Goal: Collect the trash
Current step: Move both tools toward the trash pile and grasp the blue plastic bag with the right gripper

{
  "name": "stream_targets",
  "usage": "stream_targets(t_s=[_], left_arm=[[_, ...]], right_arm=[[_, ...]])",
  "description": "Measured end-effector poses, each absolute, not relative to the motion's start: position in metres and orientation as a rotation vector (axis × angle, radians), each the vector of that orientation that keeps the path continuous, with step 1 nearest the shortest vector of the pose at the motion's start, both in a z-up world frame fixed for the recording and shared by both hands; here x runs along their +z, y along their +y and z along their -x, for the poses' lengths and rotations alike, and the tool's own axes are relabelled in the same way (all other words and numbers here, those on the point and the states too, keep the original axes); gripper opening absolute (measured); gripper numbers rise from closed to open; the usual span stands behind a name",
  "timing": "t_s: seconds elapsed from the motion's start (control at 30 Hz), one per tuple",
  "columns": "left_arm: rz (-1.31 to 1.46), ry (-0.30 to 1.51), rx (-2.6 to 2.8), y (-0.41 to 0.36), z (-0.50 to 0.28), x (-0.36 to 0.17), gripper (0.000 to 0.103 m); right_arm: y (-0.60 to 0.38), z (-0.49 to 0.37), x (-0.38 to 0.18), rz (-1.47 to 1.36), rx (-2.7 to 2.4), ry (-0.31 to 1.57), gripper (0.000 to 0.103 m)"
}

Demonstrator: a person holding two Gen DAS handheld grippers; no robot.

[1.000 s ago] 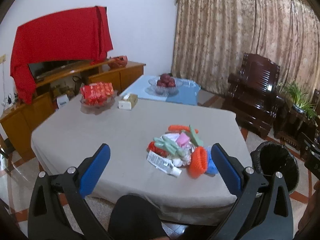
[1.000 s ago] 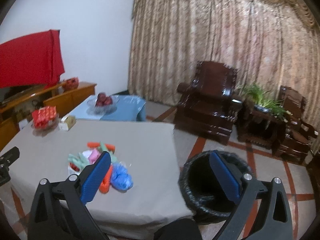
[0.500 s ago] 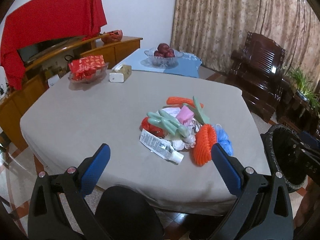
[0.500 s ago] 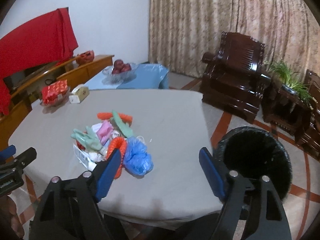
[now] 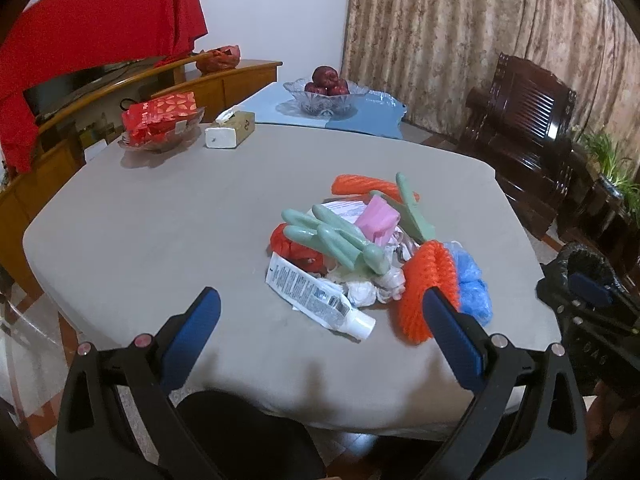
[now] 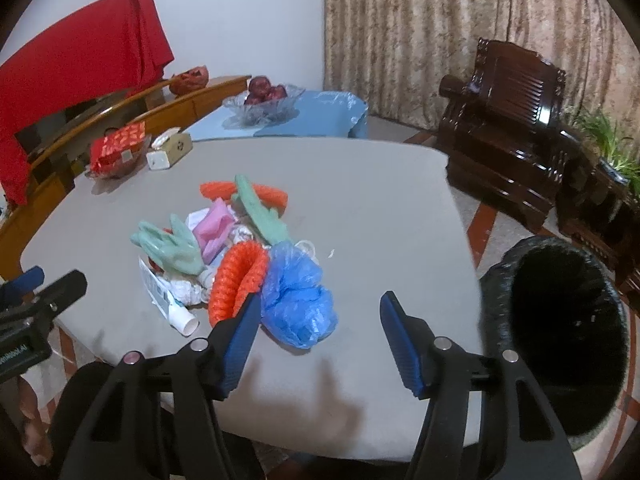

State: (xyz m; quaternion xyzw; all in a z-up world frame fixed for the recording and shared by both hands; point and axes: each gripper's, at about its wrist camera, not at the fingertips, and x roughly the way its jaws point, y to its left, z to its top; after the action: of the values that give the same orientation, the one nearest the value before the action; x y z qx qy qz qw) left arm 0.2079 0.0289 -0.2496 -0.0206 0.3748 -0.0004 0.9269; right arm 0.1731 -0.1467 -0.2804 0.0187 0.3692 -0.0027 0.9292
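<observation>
A heap of trash lies on the grey table point(image 5: 160, 208): green rubber gloves point(image 5: 332, 236), a pink packet point(image 5: 378, 220), orange netting point(image 5: 426, 284), a blue plastic bag point(image 6: 298, 294), a white tube point(image 5: 316, 294) and crumpled tissue. My left gripper point(image 5: 320, 306) hangs open above the table's near edge, just short of the tube. My right gripper point(image 6: 318, 306) is in front of the blue bag with its jaws closing and nothing between them. A black-lined bin point(image 6: 560, 332) stands on the floor to the right of the table.
At the table's far left stand a glass dish of red packets point(image 5: 160, 120) and a tissue box point(image 5: 230, 130). A fruit bowl point(image 5: 326, 88) sits on a blue-covered table behind. Dark wooden chairs point(image 6: 516, 108) and a plant point(image 6: 604, 136) line the right side.
Both grippers have come down and forward toward the trash heap, which now looks larger. The right gripper's jaws have narrowed. The left gripper's jaws stay wide.
</observation>
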Motion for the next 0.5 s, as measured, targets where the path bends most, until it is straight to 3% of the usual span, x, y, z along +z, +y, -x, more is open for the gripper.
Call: stream_targets(t_s=[0.13,0.5], left_arm=[[0.034,0.759,0.000,0.028,-0.217,-0.258,0.098],[0.006,0.740,-0.013,0.023,-0.247,-0.291,0.098]], right_arm=[[-0.143,-0.190,-0.299,-0.033,0.016,0.780,0.055],[-0.148,-0.222,-0.337,-0.060,0.028,0.823,0.054]])
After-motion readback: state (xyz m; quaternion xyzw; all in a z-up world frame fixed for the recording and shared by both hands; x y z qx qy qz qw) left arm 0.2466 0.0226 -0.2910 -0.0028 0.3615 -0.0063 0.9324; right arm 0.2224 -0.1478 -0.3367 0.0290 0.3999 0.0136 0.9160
